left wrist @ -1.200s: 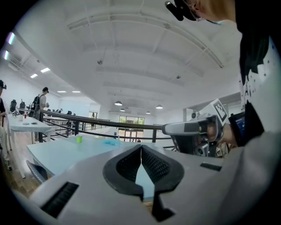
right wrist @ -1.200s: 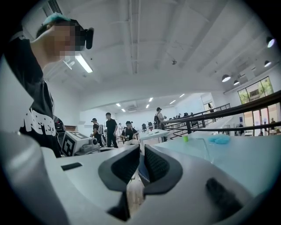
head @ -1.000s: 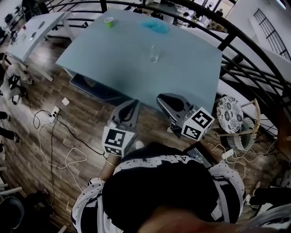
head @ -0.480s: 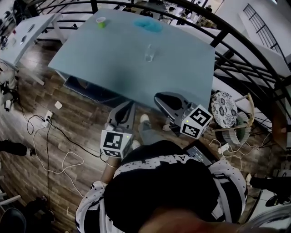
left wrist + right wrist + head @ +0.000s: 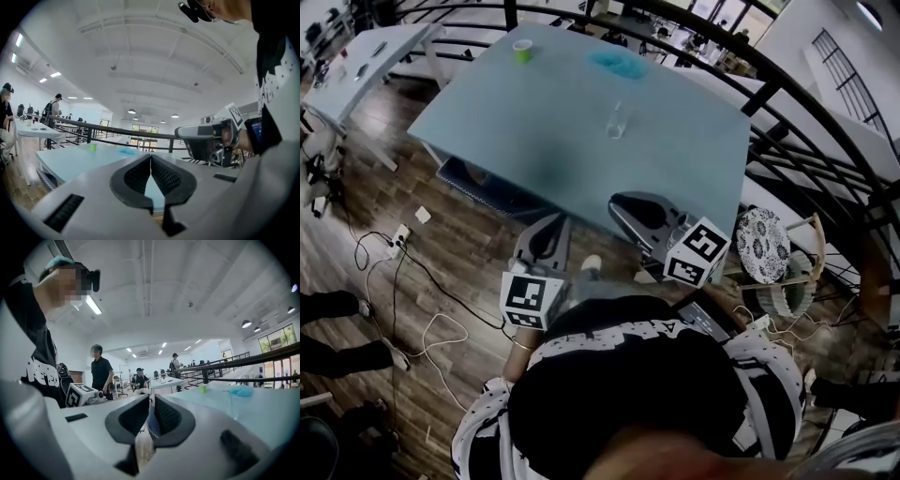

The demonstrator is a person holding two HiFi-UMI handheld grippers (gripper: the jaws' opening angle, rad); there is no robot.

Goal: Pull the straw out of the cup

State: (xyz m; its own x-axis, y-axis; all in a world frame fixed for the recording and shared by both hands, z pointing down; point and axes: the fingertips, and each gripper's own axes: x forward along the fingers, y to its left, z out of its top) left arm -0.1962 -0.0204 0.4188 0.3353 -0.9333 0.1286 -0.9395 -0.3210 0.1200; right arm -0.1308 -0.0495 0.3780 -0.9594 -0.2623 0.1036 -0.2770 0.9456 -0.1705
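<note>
Head view: you hold both grippers low before your body, at the near side of the pale blue table (image 5: 675,159)
Left gripper (image 5: 554,225): its jaws are pressed together tip to tip with nothing between them, and they stop short of the table's near edge
Right gripper (image 5: 617,202): its jaws stand a narrow slit apart and hold nothing, with the tips about at the table's near edge
Cup (image 5: 617,121): clear and upright on the table, well ahead of both pairs of jaws, more in line with your right ones
Straw: too small to pick out in the cup
Green cup (image 5: 521,50): far beyond your left jaws, near the far edge
Blue heap (image 5: 617,62): past the clear cup, farther from your jaws
Left gripper view: the right gripper sits to the right of the jaws
Right gripper view: the left gripper's marker cube (image 5: 80,394) sits to the left of the jaws
</note>
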